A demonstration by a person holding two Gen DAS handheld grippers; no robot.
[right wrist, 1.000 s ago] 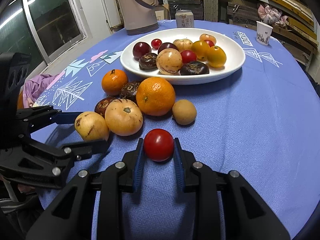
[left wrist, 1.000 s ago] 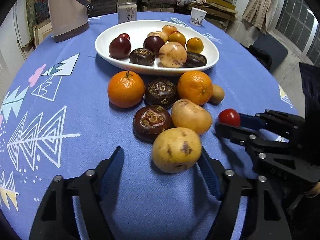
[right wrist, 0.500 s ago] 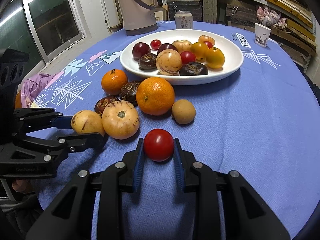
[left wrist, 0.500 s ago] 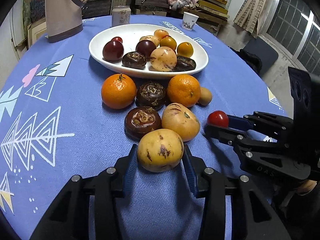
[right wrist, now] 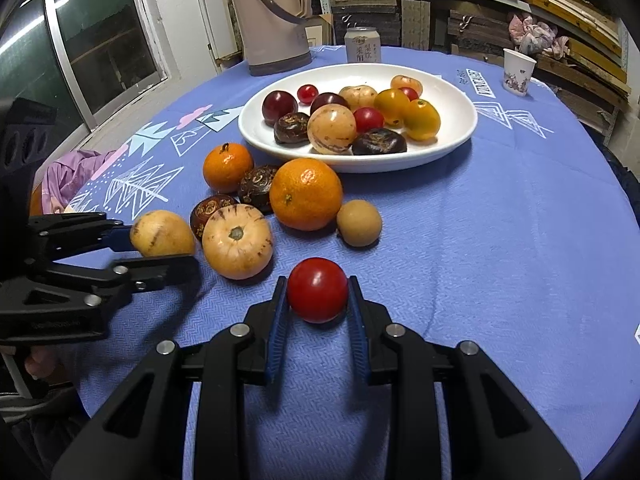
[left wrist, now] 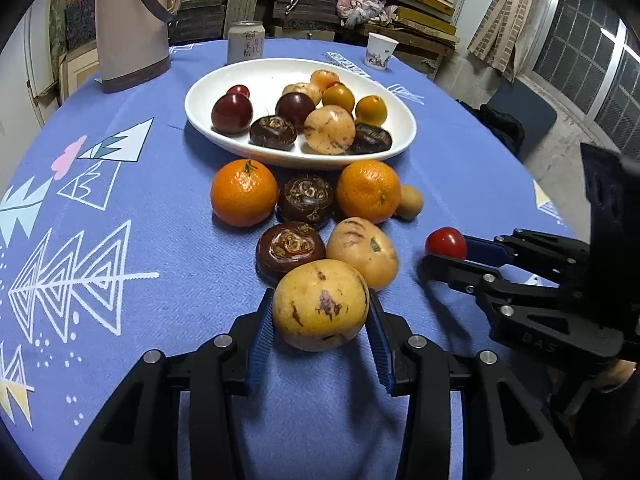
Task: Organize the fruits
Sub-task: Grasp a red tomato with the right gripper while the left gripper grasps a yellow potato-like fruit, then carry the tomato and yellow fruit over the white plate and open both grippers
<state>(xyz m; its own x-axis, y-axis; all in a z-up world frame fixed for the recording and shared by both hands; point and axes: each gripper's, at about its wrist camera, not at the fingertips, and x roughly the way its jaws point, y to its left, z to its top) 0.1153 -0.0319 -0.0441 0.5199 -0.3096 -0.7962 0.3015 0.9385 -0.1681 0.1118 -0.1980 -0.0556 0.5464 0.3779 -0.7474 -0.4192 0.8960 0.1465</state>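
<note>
Right now both tools grip fruit low over the blue tabletop (left wrist: 120, 248): the left gripper (left wrist: 320, 320) has its fingers pinching a speckled yellow melon (left wrist: 320, 306), the right gripper (right wrist: 318, 300) pinching a cherry tomato (right wrist: 317, 289). To do this well, I'd lift each straight up, clearing the neighbouring fruit, then set it gently in the white bowl (right wrist: 452, 136). The can (right wrist: 363, 45) behind carries print too small to read.

The tablecloth (left wrist: 460, 168) is blue with white triangle patterns. The plate (right wrist: 460, 120) is white. The tomato (right wrist: 317, 290) is red, the mandarins (left wrist: 244, 193) orange.
</note>
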